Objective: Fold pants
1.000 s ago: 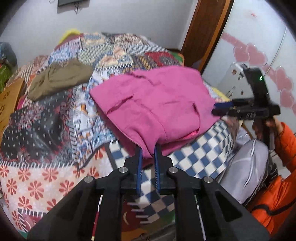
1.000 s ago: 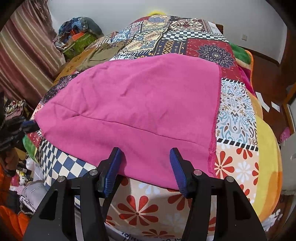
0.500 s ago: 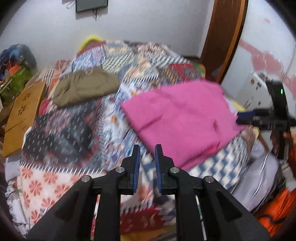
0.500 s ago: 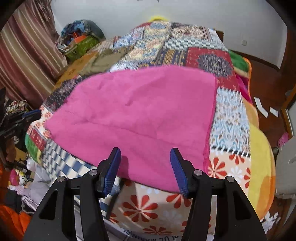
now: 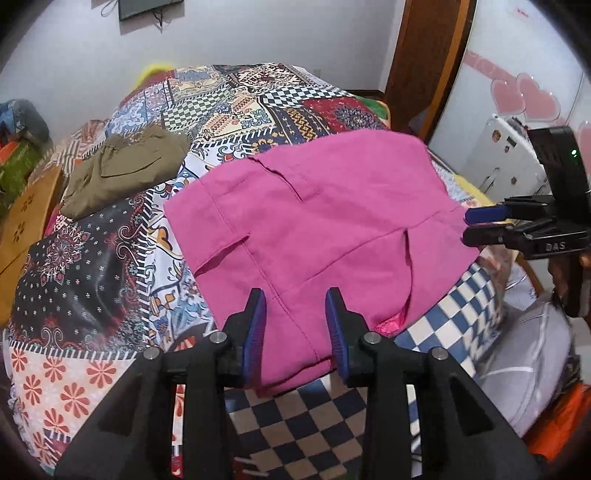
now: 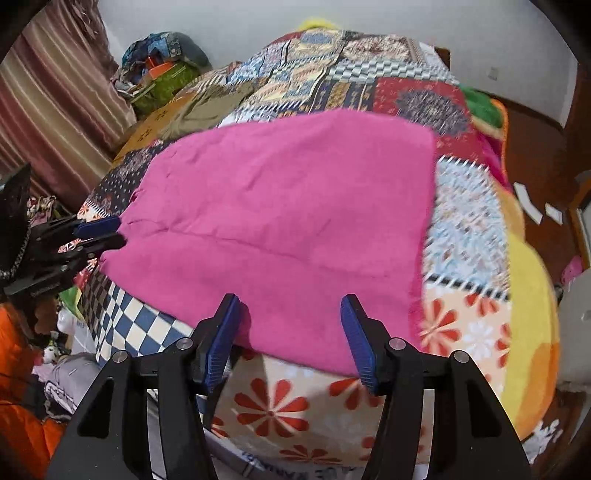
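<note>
Pants (image 5: pixel 314 236) lie folded on quilt (image 5: pixel 92 258) beside olive garment (image 5: pixel 122 166); left tool (image 5: pixel 295 325) and right tool (image 6: pixel 290 332) gape empty.

A bed (image 5: pixel 92 280) under a patchwork cover fills a room with plain pale walls (image 5: pixel 258 33). A brown wooden door frame (image 5: pixel 428 62) stands beside a white cupboard (image 5: pixel 524 55) with pink heart stickers. Striped curtains (image 6: pixel 48 110) hang on one side, and the floor (image 6: pixel 532 147) is dark reddish brown.
</note>
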